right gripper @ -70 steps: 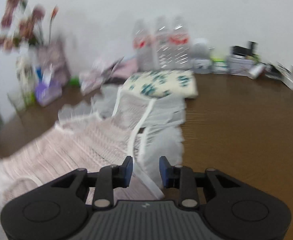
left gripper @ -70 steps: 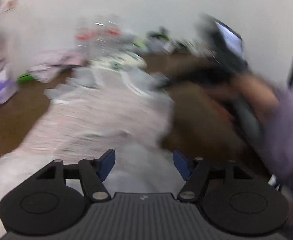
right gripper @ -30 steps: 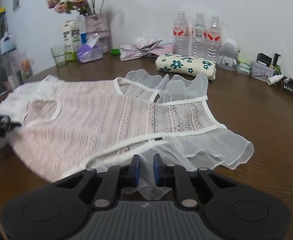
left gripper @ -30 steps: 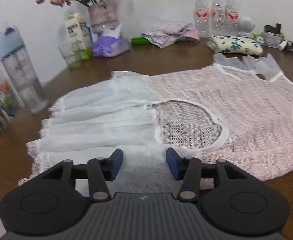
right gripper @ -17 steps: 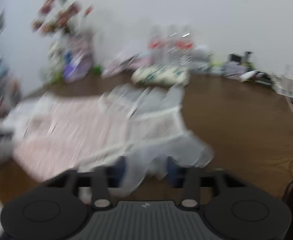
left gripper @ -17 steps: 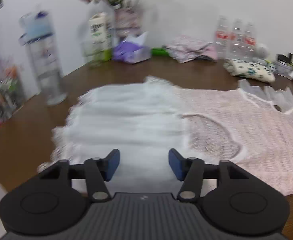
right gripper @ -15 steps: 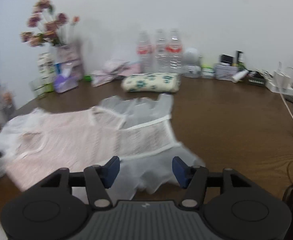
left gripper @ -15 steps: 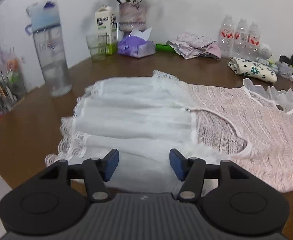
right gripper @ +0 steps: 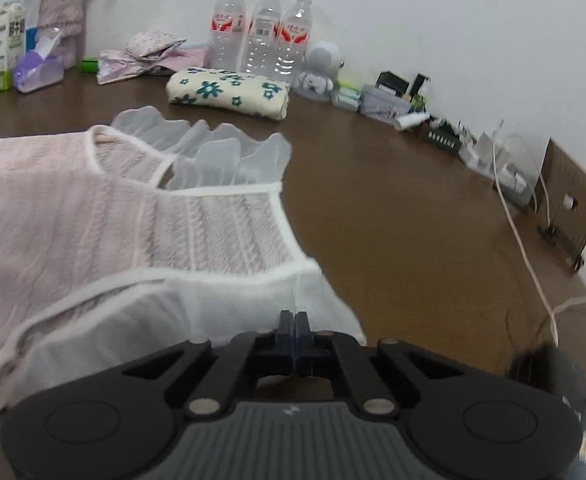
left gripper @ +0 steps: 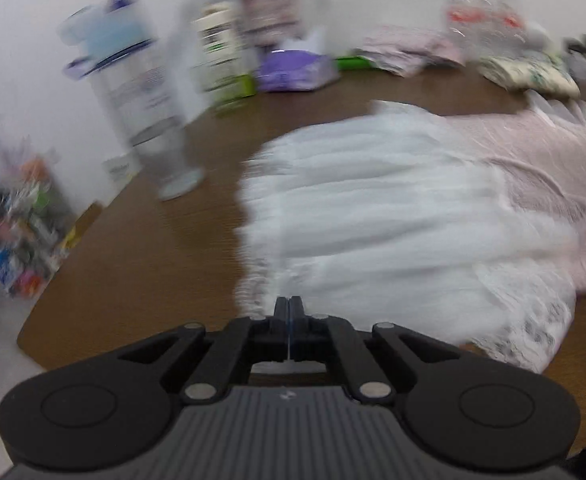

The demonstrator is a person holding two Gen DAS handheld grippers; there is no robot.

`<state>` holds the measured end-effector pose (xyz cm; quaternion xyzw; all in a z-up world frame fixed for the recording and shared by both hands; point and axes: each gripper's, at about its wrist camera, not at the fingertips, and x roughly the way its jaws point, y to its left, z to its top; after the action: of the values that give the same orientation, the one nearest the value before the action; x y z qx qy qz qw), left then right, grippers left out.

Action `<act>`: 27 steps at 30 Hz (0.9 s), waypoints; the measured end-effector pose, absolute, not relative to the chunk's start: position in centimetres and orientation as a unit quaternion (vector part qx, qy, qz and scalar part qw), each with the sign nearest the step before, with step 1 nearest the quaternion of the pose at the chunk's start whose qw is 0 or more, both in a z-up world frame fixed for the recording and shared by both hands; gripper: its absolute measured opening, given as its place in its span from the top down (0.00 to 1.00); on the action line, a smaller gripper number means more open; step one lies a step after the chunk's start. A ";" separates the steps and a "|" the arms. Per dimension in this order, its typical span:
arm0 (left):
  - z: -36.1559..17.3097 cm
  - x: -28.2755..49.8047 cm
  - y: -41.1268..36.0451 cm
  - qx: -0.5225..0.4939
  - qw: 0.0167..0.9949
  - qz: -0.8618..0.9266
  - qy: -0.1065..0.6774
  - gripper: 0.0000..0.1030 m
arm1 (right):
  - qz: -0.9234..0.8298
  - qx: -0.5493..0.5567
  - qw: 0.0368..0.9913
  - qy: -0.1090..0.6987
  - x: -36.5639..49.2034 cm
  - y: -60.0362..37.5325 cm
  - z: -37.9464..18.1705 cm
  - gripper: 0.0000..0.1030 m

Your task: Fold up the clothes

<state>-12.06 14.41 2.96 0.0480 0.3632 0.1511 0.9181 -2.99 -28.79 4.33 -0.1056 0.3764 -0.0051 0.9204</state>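
Observation:
A pink knit dress point(right gripper: 93, 216) with sheer white ruffles lies spread flat on the brown table point(right gripper: 393, 208). In the blurred left wrist view its white lace skirt point(left gripper: 373, 216) fills the middle, with the pink body to the right. My left gripper point(left gripper: 289, 308) is shut on the near edge of the white skirt. My right gripper point(right gripper: 294, 320) is shut on the sheer white ruffle point(right gripper: 253, 300) at the dress's near edge. A second ruffle point(right gripper: 213, 152) lies farther back.
A folded floral cloth point(right gripper: 229, 94), three water bottles point(right gripper: 261, 36), crumpled pink clothes point(right gripper: 145, 56) and a tissue pack point(right gripper: 37, 70) stand at the back. Small boxes, chargers and a white cable point(right gripper: 525, 248) lie at the right. A tall water bottle point(left gripper: 141, 92) stands left near the table edge.
Both grippers were open half a second ago and have closed on the dress's edges. The left view has swung left and blurred.

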 end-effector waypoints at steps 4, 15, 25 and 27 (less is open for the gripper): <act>5.9 -12.3 12.6 -0.026 0.955 0.011 0.296 0.77 | 0.065 -0.039 0.946 0.314 -4.5 -28.9 7.5 0.82; 2.2 -7.7 3.4 0.027 0.919 -0.139 0.369 0.97 | 0.282 -0.058 0.897 0.335 -8.2 -22.9 5.8 0.77; 7.6 -6.0 9.2 -0.073 0.918 -0.141 0.363 0.53 | 0.333 -0.092 0.889 0.300 -4.2 -21.0 10.8 0.62; 7.3 -1.5 9.7 -0.095 0.901 -0.119 0.406 0.77 | 0.316 -0.112 0.897 0.289 0.3 -18.8 11.2 0.63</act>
<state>-1.48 9.68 7.29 -0.0950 0.4061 -0.1185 0.9011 0.33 -18.78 11.23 -0.1120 0.2891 0.3164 0.8965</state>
